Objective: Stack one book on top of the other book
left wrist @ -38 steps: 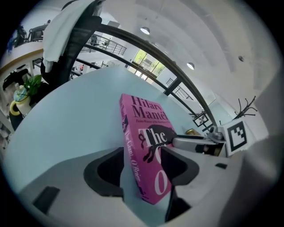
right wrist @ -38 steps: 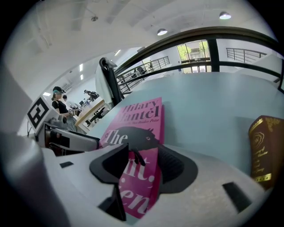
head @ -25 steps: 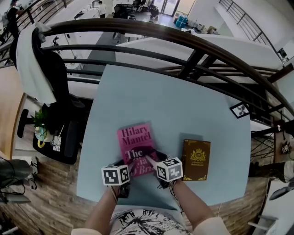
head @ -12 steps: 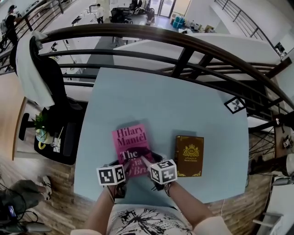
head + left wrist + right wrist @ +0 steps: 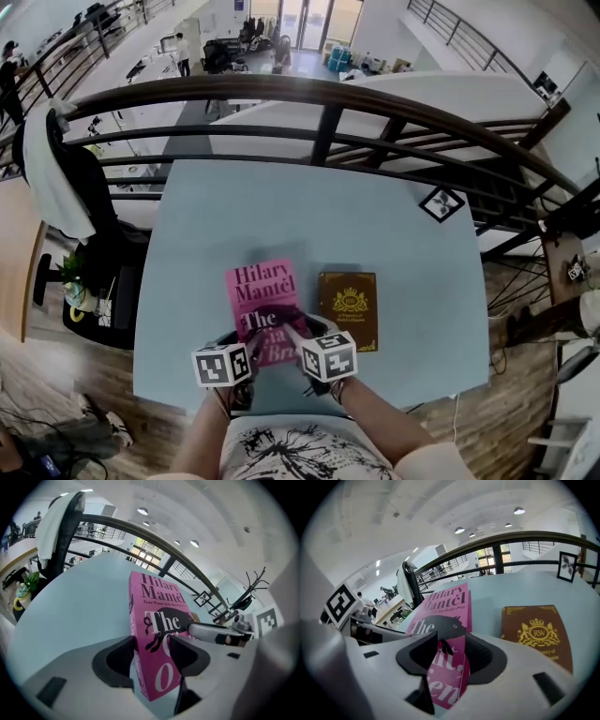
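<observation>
ITEM pink book (image 5: pixel 265 309), lower centre | GRIP left tongs (image 5: pixel 151 656) and right tongs (image 5: pixel 452 651) both clamped on its near edge; right jaws have just been closing | TARGET brown book (image 5: pixel 348 307), just right | HANDLING lift level, clear cover, align edges.

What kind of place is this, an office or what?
Probably a mezzanine in an open-plan office: a curved dark railing guards the edge, desks show on the floor below, and an office chair stands beside the pale blue table.
</observation>
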Motion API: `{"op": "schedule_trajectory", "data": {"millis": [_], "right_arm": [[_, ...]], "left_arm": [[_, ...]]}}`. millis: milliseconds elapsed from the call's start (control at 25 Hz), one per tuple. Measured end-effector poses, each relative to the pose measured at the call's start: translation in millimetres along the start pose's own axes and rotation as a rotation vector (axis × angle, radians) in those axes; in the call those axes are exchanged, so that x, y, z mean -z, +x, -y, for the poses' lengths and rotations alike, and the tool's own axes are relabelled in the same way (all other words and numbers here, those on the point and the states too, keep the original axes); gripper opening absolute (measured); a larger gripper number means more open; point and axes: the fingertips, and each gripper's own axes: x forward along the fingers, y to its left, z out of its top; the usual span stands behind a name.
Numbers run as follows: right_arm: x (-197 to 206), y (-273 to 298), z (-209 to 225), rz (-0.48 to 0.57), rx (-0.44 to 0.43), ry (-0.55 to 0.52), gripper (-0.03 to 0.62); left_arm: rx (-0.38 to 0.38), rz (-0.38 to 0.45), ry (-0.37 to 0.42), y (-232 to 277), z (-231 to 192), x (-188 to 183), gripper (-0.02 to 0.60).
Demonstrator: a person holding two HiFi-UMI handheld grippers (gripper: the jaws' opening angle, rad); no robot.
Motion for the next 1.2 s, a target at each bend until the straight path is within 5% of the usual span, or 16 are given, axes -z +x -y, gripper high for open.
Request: {"op": "schedule_trajectory", "data": {"millis": [600, 1200], "right_arm": [[19, -97, 119, 0.077, 0.109, 0.145, 0.175], [38, -99, 188, 0.026, 0.138, 0.267, 0.178]], "left_arm": [[0.112, -0.040, 0.142, 56, 137, 14, 0.233], [0.110, -0.118, 0.183, 113, 175, 18, 0.233]]}}
